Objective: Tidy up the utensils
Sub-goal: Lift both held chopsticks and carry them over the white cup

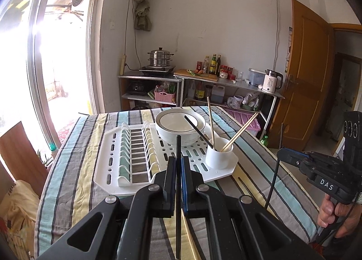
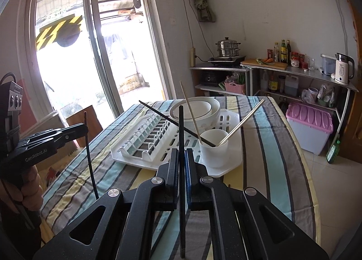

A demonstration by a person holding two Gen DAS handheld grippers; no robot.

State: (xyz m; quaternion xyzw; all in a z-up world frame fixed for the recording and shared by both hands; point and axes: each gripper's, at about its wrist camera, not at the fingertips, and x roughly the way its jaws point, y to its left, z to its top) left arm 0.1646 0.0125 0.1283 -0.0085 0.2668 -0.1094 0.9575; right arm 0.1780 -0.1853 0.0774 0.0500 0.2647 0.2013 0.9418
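Pinched between the left gripper's (image 1: 178, 165) pads, a black chopstick (image 1: 178, 147) stands nearly upright, its top just above the fingertips and its lower part running down past the jaws. Over the table's right edge, the right gripper (image 2: 181, 158) clamps a second black chopstick (image 2: 181, 124) the same way, held by a hand (image 1: 334, 217) at the frame's side. Both hang above the near part of the striped tablecloth (image 1: 74, 158), which is bare fabric apart from a pale chopstick (image 1: 189, 232) lying under the left gripper.

Beyond the fingers sits a white plastic dish rack (image 1: 108, 160) with slotted floor and a row of ribbed plate dividers, all vacant. At its near right corner stands a white cylindrical utensil cup (image 1: 218, 154) holding one black chopstick (image 1: 196, 130) and pale wooden ones (image 1: 242, 131), leaning outward in different directions. Behind the cup rest stacked white bowls (image 1: 178, 128) with a dark rim line, smooth and glossy. Open floor lies to the table's right.
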